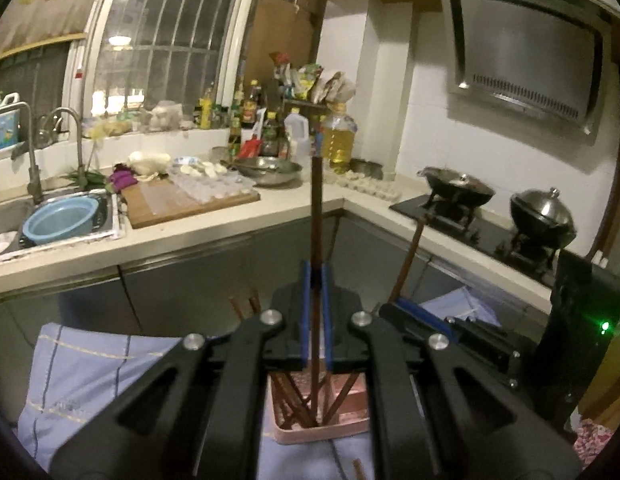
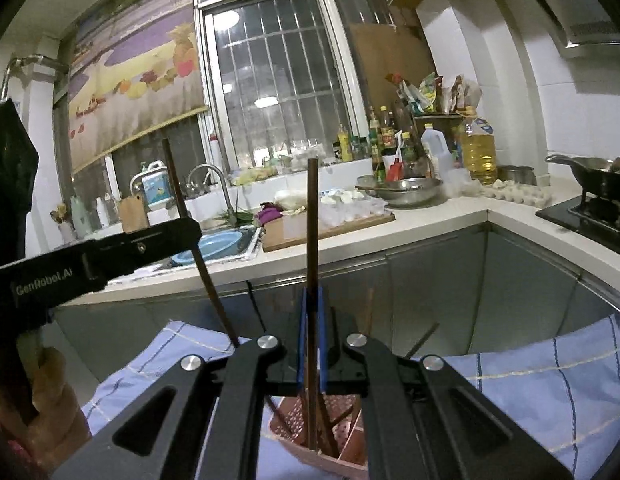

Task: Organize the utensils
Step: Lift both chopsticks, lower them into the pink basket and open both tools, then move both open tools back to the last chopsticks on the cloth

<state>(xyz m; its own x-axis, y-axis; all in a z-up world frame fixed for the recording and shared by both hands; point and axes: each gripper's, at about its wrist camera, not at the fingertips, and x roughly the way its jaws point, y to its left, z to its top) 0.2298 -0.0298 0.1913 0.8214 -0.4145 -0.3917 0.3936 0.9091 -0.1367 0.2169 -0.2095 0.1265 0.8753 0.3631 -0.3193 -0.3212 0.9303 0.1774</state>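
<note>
Chopstick (image 1: 319, 216) upright, clamped in left gripper (image 1: 316, 280); second chopstick (image 2: 312, 240) pinched in right gripper (image 2: 312, 300). Pink holder (image 1: 322, 428) at 6 o'clock on blue cloth (image 1: 90, 368). Counter (image 1: 214, 228) at 12 o'clock.

brown chopsticks (image 1: 316, 216) | upright | lower ends in pink holder (image 1: 322, 420)

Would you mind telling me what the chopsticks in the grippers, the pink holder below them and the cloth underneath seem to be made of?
Chopstick in the left gripper: chopstick looks like dark brown wood, matte; lacquer possible.
Chopstick in the right gripper: chopstick looks the same.
Pink holder: probably moulded plastic, with a perforated base and slight sheen.
Cloth: woven fabric, pale blue with stripes, soft folds.
</note>
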